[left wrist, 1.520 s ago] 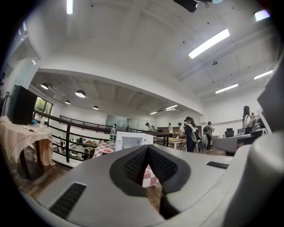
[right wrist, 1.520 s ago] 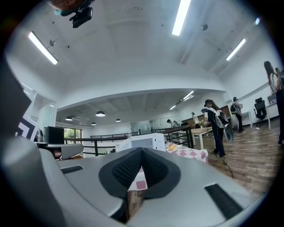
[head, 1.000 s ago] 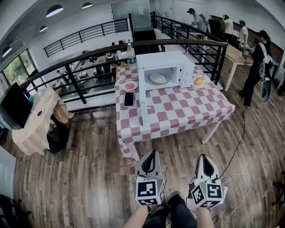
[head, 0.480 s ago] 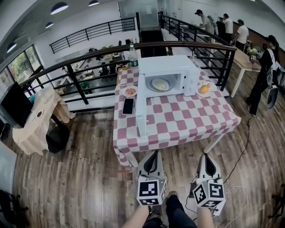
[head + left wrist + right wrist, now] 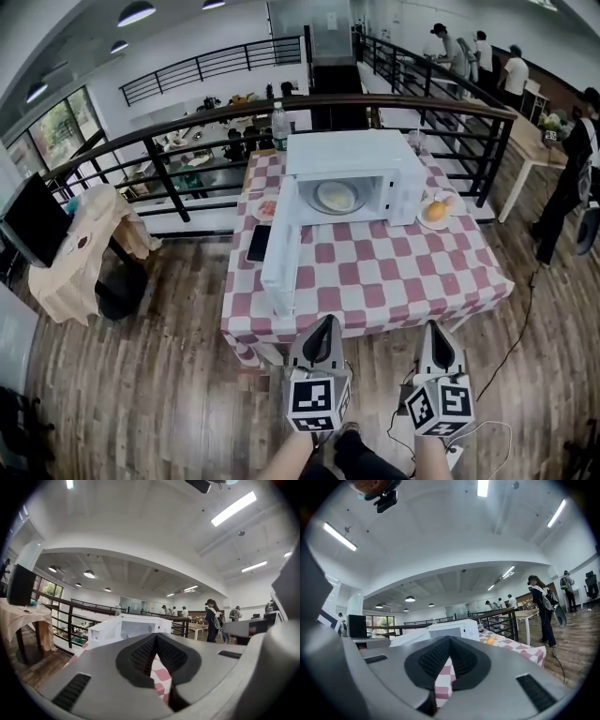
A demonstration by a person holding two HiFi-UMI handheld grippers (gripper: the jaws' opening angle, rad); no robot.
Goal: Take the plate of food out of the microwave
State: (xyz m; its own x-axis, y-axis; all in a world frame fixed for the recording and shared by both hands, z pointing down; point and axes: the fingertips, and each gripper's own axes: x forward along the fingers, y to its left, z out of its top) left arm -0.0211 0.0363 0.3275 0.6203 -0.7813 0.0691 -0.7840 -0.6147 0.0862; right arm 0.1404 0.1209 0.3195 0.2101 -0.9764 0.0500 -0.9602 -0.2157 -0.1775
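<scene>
closer now: the tabletop point(image 5: 394, 281) and microwave point(image 5: 349, 152) have slid down toward the middle of the frame since a second ago. your left tool point(image 5: 326, 326) and right tool point(image 5: 437, 330) sit at lower centre, just short of the tabletop's near edge, both closed tight and holding nothing. the plate of food point(image 5: 336, 196) rests inside the microwave at upper centre, whose door point(image 5: 281, 248) stands swung open to the left.

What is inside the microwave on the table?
One plate with pale food lies inside the microwave, whose door stands open. The kind of food is too small to tell, and the walls hide the corners of the cavity.
</scene>
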